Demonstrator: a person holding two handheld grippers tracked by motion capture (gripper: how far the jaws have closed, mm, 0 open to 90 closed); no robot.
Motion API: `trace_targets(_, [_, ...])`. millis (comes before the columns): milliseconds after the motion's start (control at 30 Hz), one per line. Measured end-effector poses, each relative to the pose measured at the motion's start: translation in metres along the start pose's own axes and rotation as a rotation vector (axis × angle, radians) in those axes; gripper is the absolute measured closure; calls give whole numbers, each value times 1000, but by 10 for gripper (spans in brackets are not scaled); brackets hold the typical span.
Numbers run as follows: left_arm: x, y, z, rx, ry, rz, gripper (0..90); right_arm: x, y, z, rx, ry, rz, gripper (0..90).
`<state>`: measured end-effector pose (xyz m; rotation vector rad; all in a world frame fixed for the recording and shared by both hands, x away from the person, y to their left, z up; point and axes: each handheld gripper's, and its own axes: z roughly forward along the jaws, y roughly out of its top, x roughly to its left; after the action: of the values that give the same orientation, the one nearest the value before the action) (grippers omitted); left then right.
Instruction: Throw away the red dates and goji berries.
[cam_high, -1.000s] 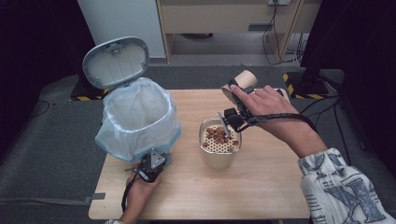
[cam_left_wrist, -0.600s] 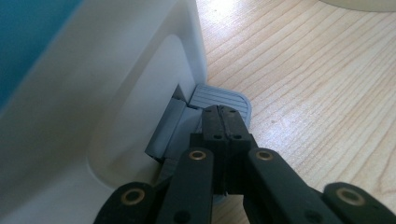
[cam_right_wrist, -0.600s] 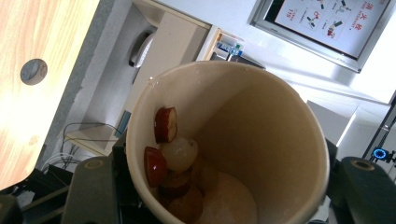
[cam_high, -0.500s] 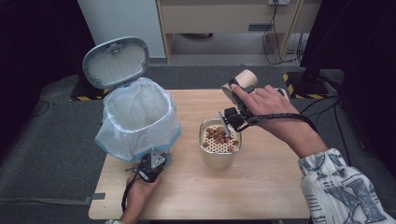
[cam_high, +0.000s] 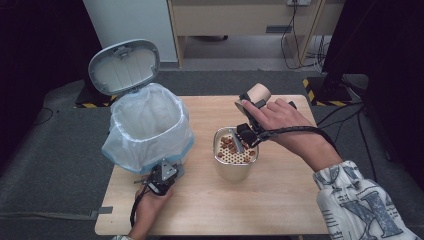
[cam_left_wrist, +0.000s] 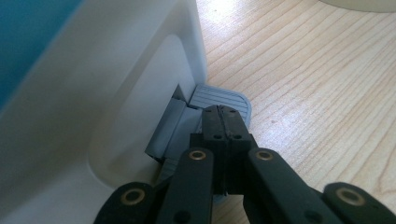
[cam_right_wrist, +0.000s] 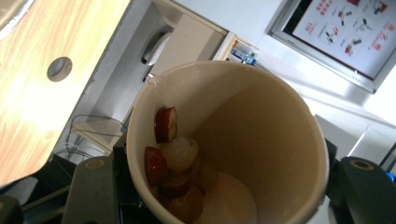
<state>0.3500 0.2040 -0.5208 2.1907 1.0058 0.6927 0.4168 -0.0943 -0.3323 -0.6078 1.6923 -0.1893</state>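
We keep the clenched left gripper (cam_left_wrist: 223, 122) pressing the bin pedal (cam_left_wrist: 224, 100) at lower left, while the right gripper (cam_high: 248, 131), grasping the paper cup (cam_high: 256, 95) at centre, tips leftovers (cam_right_wrist: 170, 158) slowly over the strainer (cam_high: 235, 150)

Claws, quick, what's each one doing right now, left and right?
Left claw: closed, empty, its tip pressing the bin's pedal.
Right claw: closed around a paper cup with fruit pieces inside, held above the strainer pot.

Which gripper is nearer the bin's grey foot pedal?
Left. The left gripper rests shut on the foot pedal at the bin's base; the right gripper holds a paper cup above the strainer pot, well away.
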Motion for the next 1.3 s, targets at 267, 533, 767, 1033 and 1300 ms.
trace_targets(267, [0, 0, 0, 0, -1, -2, 898, 19, 15, 5, -25, 72, -90, 366])
trace_targets(533, [0, 0, 0, 0, -2, -1, 898, 28, 14, 13, 1, 94, 2, 370])
trace_targets(767, [0, 0, 0, -1, -2, -2, 897, 30, 14, 12, -11, 117, -1, 367])
trace_targets(1033, [0, 0, 0, 0, 0, 0, 897, 28, 9, 8, -14, 104, 26, 364])
trace_targets(1300, [0, 0, 0, -1, -2, -2, 898, 20, 3, 7, -44, 125, 155, 363])
